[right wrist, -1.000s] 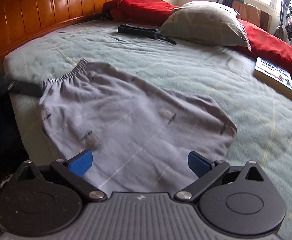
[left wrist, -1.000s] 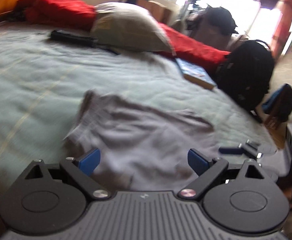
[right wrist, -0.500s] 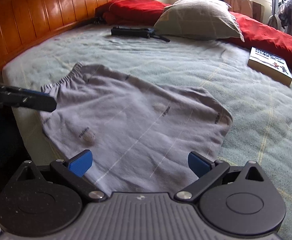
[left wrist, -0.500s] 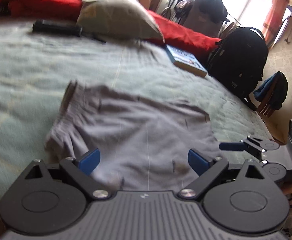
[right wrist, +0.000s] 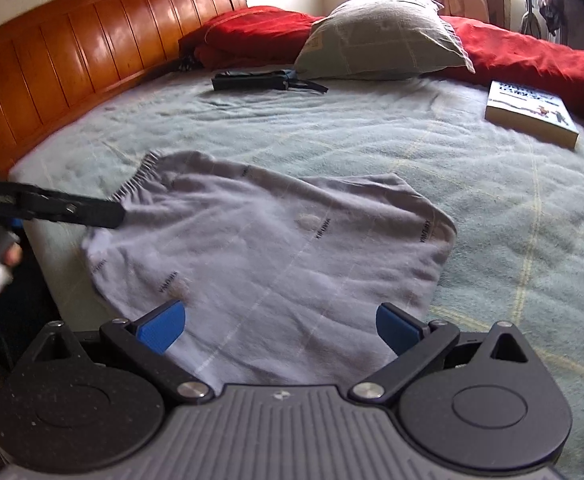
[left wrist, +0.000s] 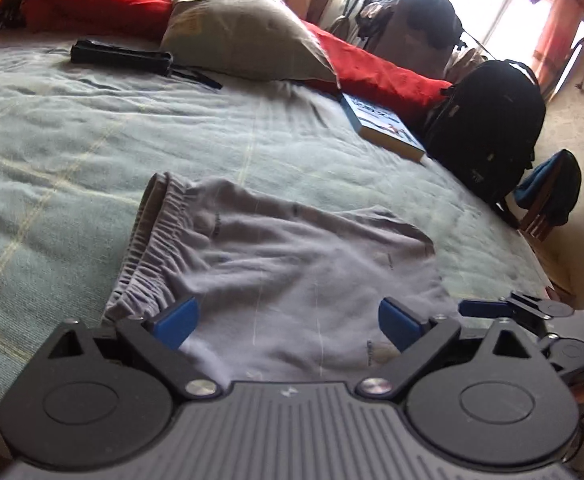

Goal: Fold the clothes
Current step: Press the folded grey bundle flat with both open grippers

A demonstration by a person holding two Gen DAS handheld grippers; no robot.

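A pale green bedspread (right wrist: 371,148) covers a bed with an orange wooden headboard (right wrist: 72,60), a red duvet (right wrist: 523,56) and 1 grey pillow (right wrist: 383,36) along its far edge. Grey shorts (right wrist: 276,256) lie spread flat near the bed's front edge, elastic waistband (left wrist: 152,248) to the left. A black backpack (left wrist: 487,120) leans against the bed's side, just beside a paperback book (right wrist: 531,114); a black folded umbrella (right wrist: 252,80) lies before the pillow. The left gripper (left wrist: 286,322) and right gripper (right wrist: 280,324) hover over the shorts' near hem, jaws spread wide, holding nothing.
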